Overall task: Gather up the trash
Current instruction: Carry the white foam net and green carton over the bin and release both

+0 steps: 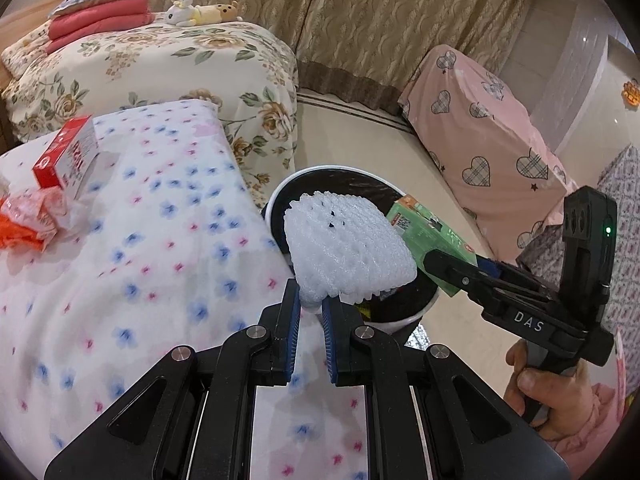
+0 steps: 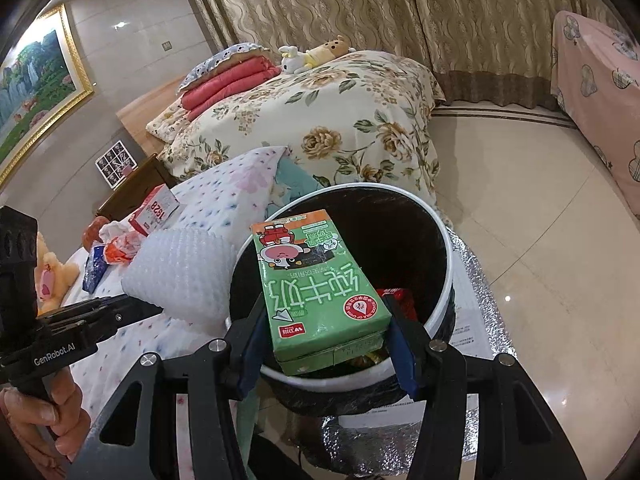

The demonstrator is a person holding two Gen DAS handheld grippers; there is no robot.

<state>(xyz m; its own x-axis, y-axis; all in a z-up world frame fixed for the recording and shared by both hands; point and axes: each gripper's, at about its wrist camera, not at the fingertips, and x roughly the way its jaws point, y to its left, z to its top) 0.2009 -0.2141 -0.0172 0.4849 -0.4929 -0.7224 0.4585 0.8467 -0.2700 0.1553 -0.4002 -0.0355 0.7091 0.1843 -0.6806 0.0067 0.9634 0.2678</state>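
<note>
Our left tongs (image 1: 310,312) pinch a white foam net (image 1: 348,246) by its lower corner, jaws nearly closed, holding it at mid-frame over the rim of the bin (image 1: 280,188). Our right tongs (image 2: 326,344) clamp a green milk carton (image 2: 316,280) by its sides, half spread, above the bin's black-lined mouth at centre frame. At the left edge of the left view, a red box (image 1: 66,156) and an orange wrapper (image 1: 28,220) lie on the flowered bed (image 1: 168,208).
</note>
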